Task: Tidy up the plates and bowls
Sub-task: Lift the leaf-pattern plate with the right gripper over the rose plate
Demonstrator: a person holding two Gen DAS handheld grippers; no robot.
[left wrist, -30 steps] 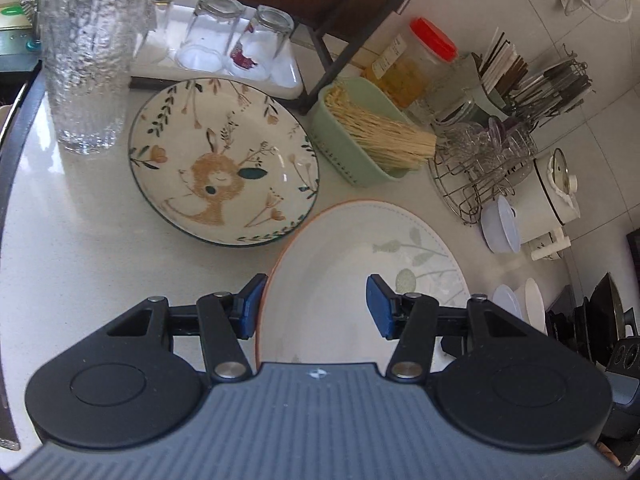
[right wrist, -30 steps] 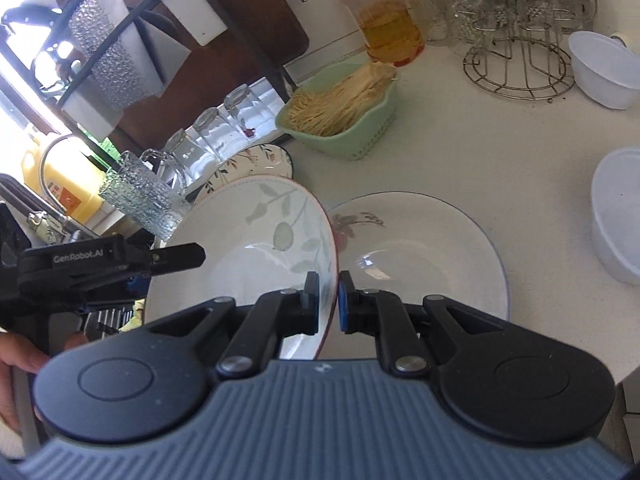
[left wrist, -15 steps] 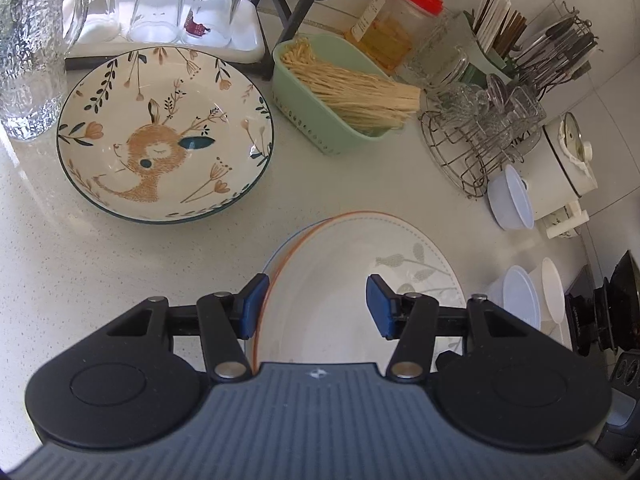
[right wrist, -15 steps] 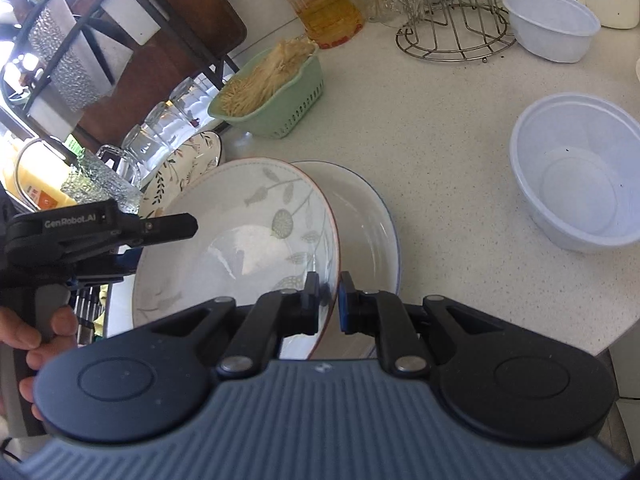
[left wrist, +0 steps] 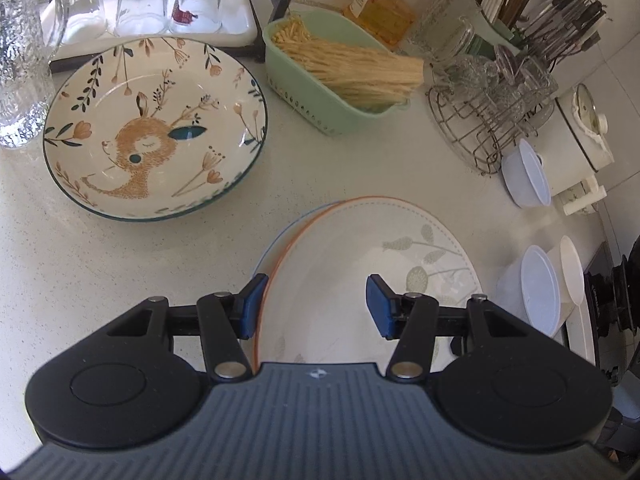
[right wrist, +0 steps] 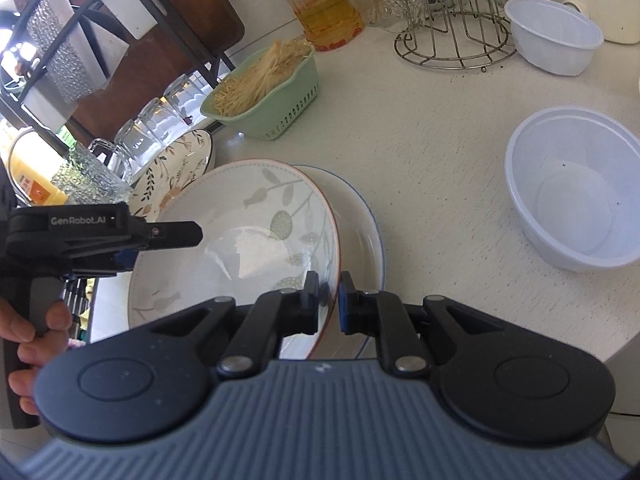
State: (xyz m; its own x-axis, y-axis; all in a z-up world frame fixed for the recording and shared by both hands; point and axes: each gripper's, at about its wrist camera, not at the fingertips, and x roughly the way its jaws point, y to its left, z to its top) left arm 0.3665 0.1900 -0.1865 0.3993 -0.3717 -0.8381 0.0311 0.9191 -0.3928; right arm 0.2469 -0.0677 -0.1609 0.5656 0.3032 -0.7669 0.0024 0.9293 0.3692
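Note:
A white plate with grey leaves and an orange rim (right wrist: 248, 240) lies tilted over a blue-rimmed plate (right wrist: 360, 232) and covers most of it. My right gripper (right wrist: 329, 300) is shut on the leaf plate's near right rim. In the left wrist view, the leaf plate (left wrist: 360, 272) fills the space ahead, with a sliver of the blue-rimmed plate (left wrist: 280, 232) showing at its left. My left gripper (left wrist: 316, 312) stands open astride the leaf plate's left rim, its pads not pressing. A deer-patterned plate (left wrist: 156, 132) sits on the counter to the left.
A green basket of noodles (left wrist: 340, 80), a wire glass rack (left wrist: 492, 112) and a red-lidded jar stand at the back. White plastic bowls (right wrist: 572, 216) (right wrist: 552, 36) sit to the right. A glass jug (left wrist: 20, 60) and a tray of tumblers (left wrist: 152, 0) are at the far left. The counter ends near right.
My right gripper has carried the leaf plate rightward and down over the blue-rimmed plate. The left gripper has followed beside it, away from the jug. Both jaws stayed as they were.

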